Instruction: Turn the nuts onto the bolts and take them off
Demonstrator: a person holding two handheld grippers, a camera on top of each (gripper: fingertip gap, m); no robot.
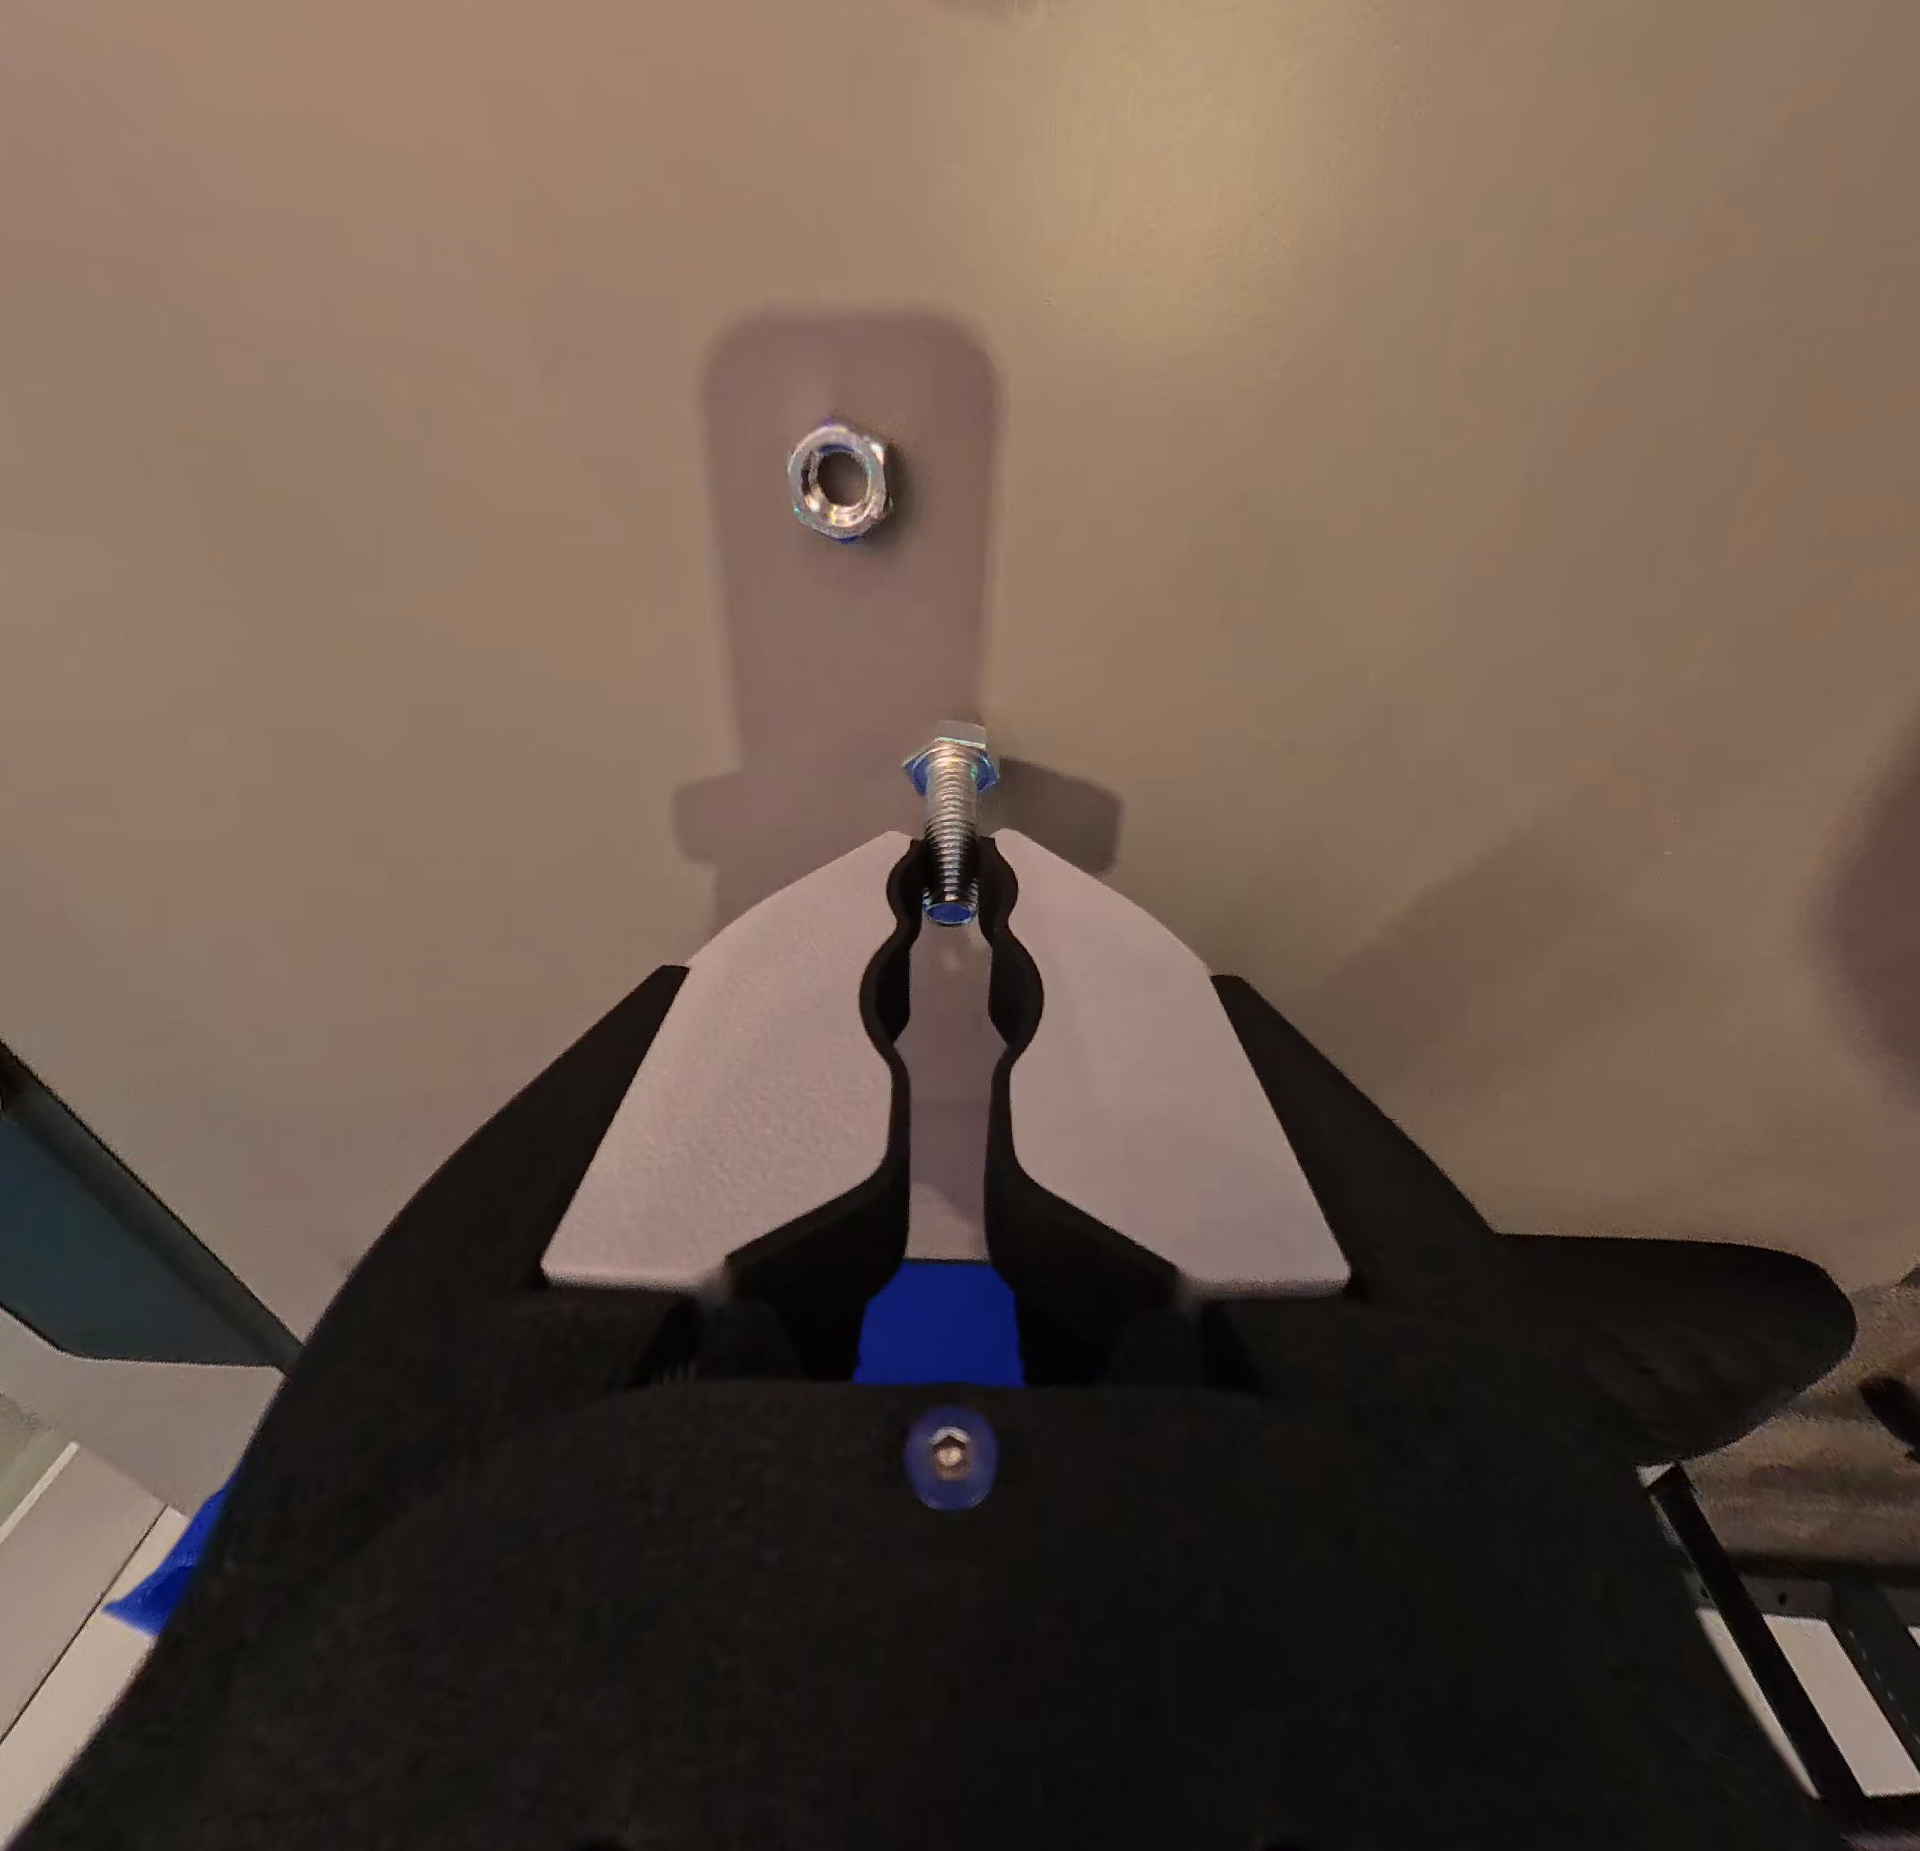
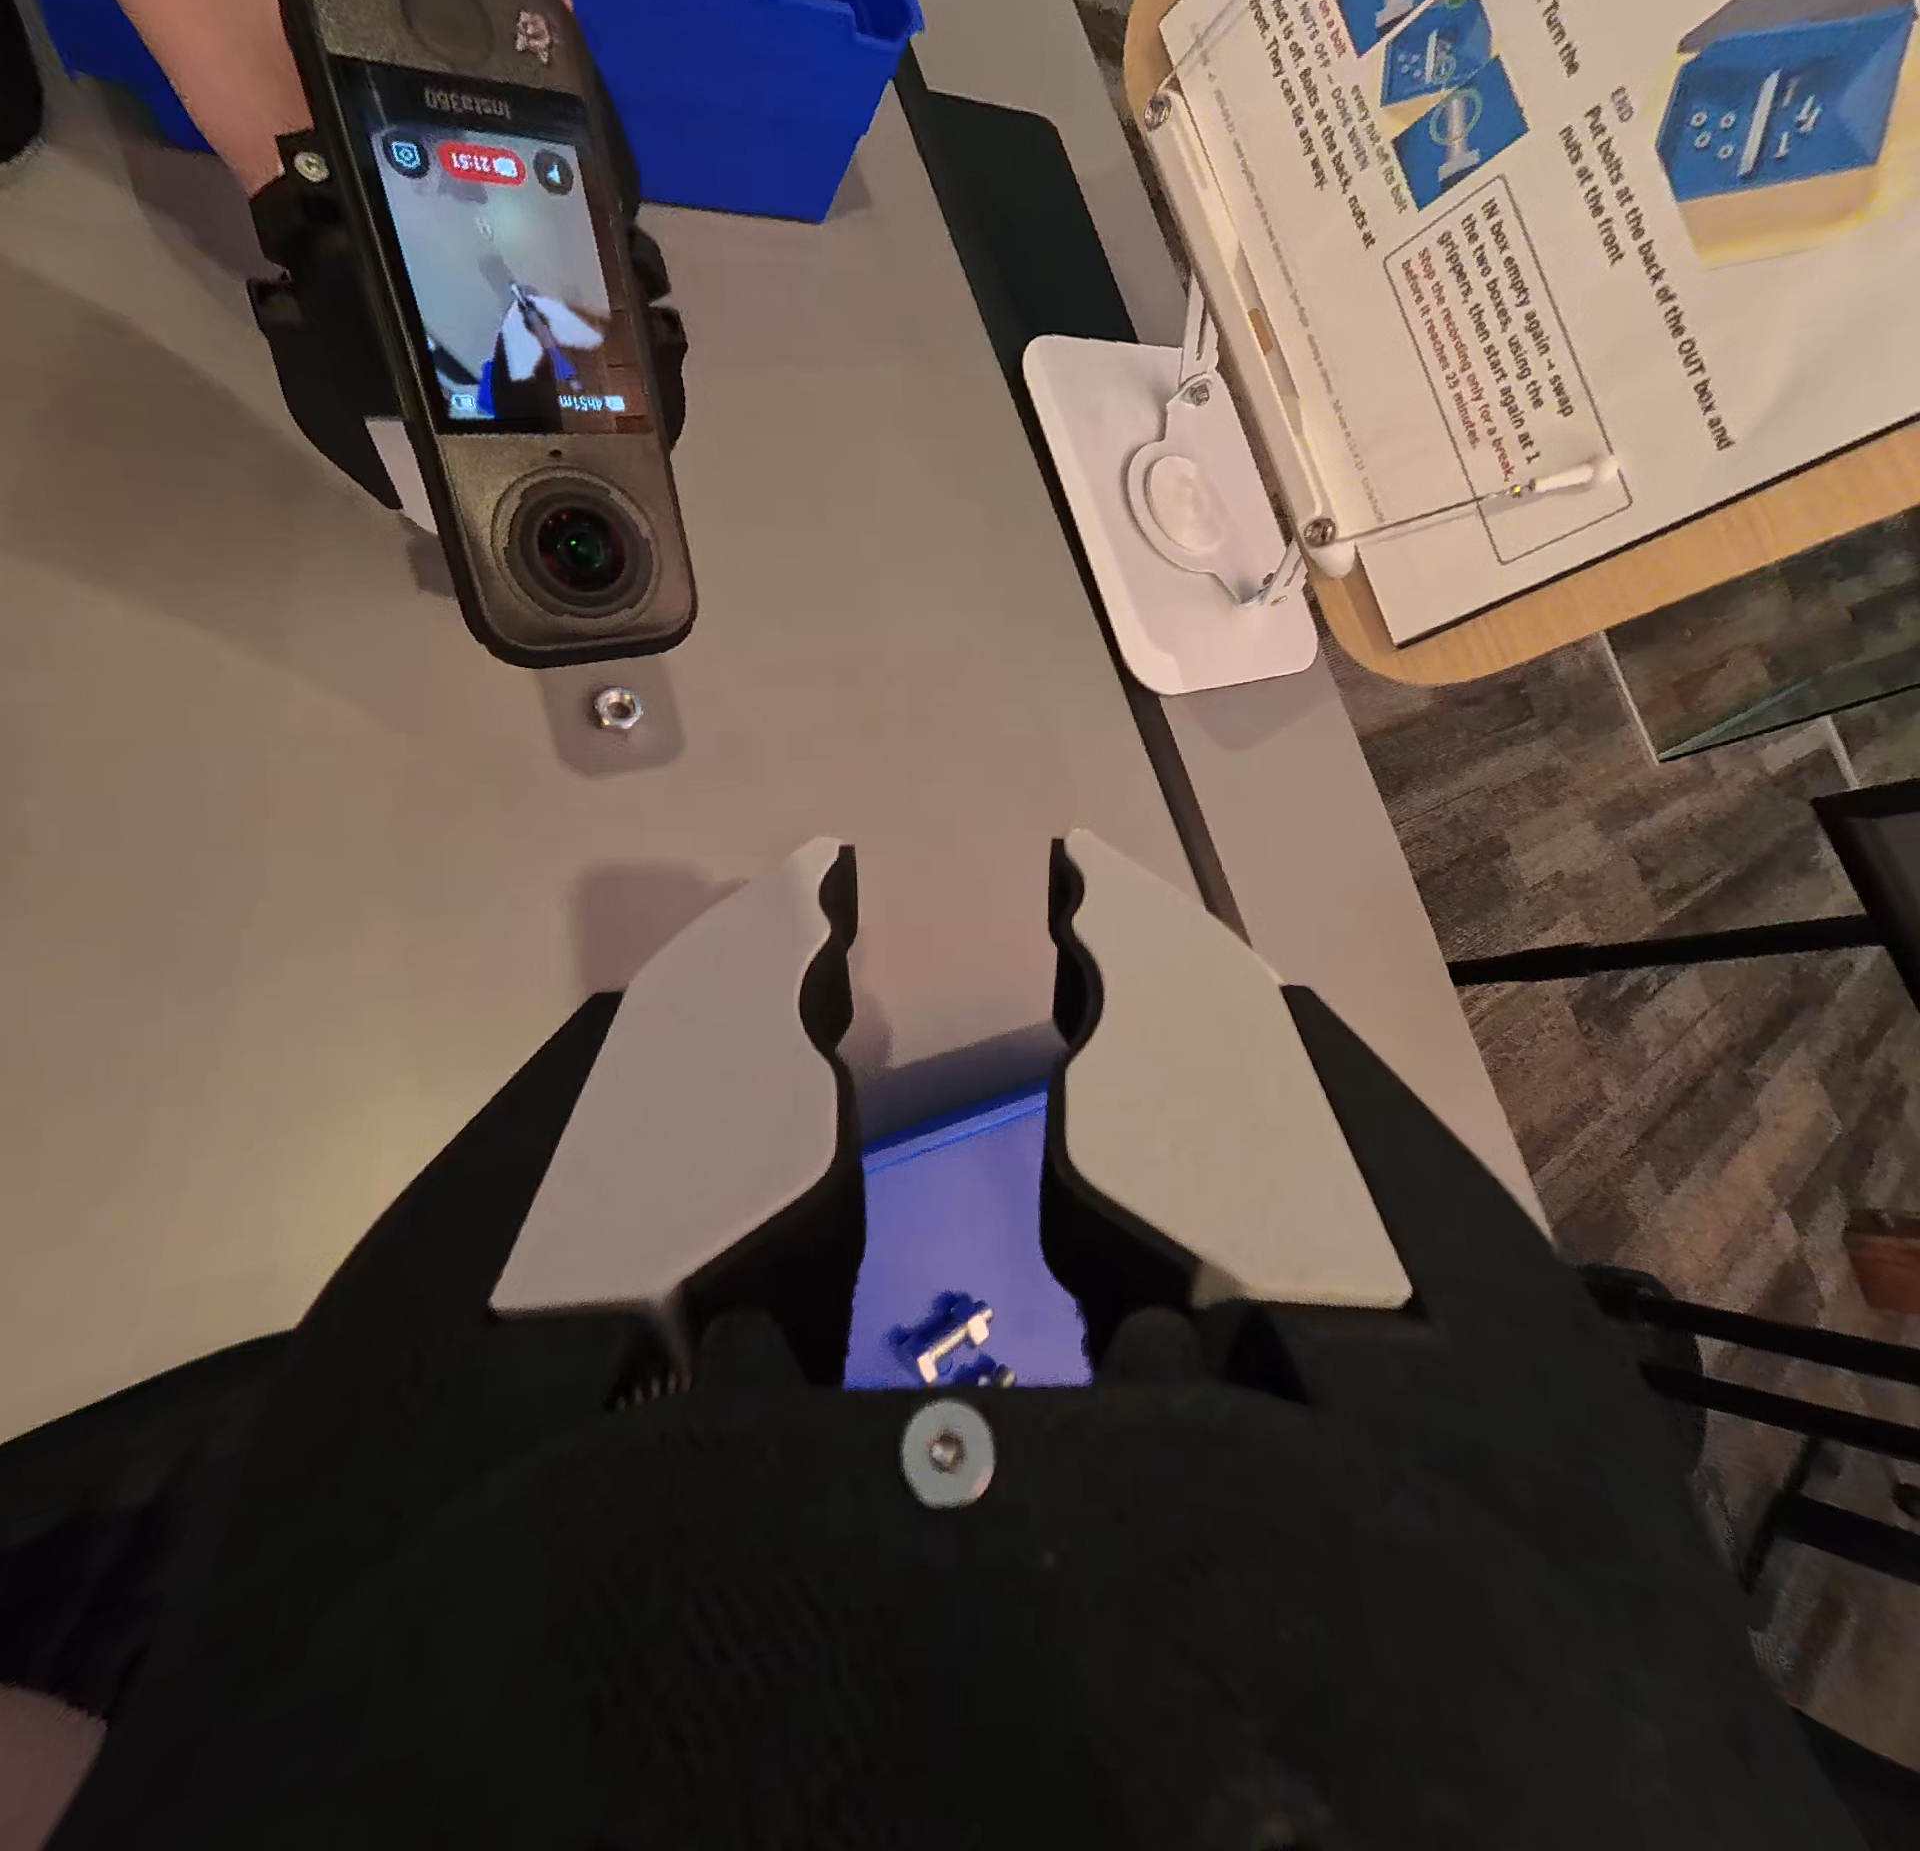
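Note:
My left gripper is shut on a silver bolt, gripped by its threaded shank, with the hex head pointing away toward the grey table. A loose silver nut lies flat on the table beyond the bolt. The same nut shows in the right wrist view, just below the left gripper's camera. My right gripper is open and empty, held above the table short of the nut.
A blue box with small metal parts sits under the right gripper. Another blue bin stands at the far table edge. An instruction sheet on a white stand is to the right, past the table edge. Tip to tip, the grippers are about 25 centimetres apart.

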